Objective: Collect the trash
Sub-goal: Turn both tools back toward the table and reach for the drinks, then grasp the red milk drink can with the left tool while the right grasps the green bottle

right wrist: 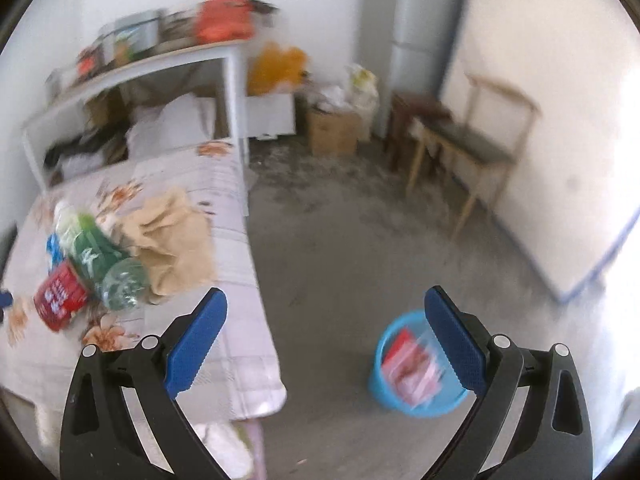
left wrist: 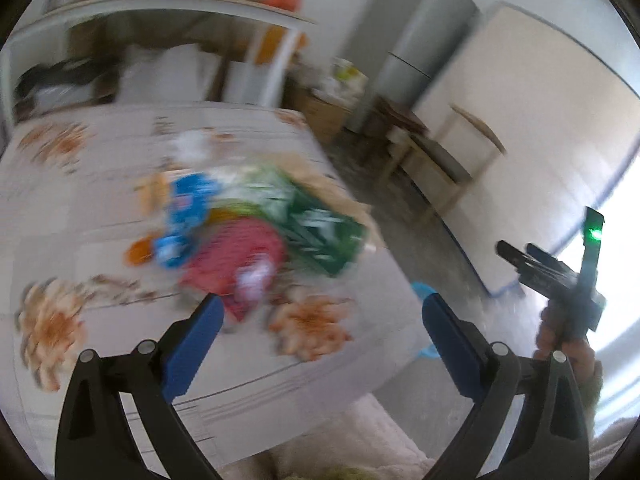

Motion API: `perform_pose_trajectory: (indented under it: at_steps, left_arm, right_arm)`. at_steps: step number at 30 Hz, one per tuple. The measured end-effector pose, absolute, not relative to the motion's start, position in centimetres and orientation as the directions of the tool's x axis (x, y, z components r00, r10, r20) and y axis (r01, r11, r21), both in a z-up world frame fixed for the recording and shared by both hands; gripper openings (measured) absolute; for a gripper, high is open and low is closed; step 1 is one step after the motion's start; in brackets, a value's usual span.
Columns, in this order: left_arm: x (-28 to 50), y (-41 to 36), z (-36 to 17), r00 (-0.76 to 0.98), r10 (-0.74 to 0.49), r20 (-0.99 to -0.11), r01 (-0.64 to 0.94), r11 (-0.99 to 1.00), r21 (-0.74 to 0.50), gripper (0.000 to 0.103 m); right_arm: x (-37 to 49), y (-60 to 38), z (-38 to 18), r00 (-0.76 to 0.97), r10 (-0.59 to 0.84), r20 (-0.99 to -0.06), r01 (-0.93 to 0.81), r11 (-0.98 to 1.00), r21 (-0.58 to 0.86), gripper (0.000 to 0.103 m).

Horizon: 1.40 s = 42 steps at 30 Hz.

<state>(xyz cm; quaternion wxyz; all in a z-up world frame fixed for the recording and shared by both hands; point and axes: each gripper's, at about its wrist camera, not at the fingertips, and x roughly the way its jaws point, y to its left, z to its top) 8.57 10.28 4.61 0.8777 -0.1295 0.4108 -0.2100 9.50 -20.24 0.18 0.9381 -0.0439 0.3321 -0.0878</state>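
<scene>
In the left wrist view, the left gripper (left wrist: pixel 320 316) stands wide and empty, its blue pads framing a blurred heap of coloured wrappers and packets (left wrist: pixel 248 232) just above them at centre frame, on the floral tablecloth (left wrist: pixel 80 184). In the right wrist view, the right gripper (right wrist: pixel 326 312) is also wide and empty; the heap lies at the left edge, its green plastic bottle (right wrist: pixel 104 264) pointing its long axis toward lower right, while the round blue plastic bin (right wrist: pixel 412 364) sits on the floor at lower right. The left gripper looks nearer the trash.

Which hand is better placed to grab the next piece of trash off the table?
Left, probably. The left gripper is open and empty, pointing at the trash pile on the table. The right gripper is also open and empty but faces the floor near the blue bin, with the pile off to its side.
</scene>
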Motion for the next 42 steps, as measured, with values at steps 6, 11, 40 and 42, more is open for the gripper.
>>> perform_pose_trajectory:
  at_steps: [6, 11, 40, 42]
  left_arm:
    - [8.2, 14.4, 3.5, 0.621, -0.457, -0.637, 0.185, 0.875, -0.448, 0.097]
    - [8.8, 17.4, 2.0, 0.617, -0.518, -0.592, 0.172, 0.823, -0.541, 0.097]
    - [13.3, 11.6, -4.2, 0.577, -0.400, -0.712, 0.433, 0.889, -0.149, 0.080]
    - [13.8, 11.4, -4.4, 0.574, -0.395, -0.717, 0.430, 0.891, -0.146, 0.073]
  right_arm:
    - [11.1, -15.2, 2.7, 0.840, 0.107, -0.532, -0.143, 0.989, -0.026, 0.095]
    - [14.5, -10.5, 2.6, 0.763, 0.239, -0.601, -0.289, 0.957, 0.014, 0.095]
    - [23.6, -0.3, -4.4, 0.411, 0.374, -0.831, -0.528, 0.841, 0.117, 0.077]
    - [24.0, -0.3, -4.7, 0.402, 0.369, -0.838, -0.529, 0.840, 0.116, 0.075]
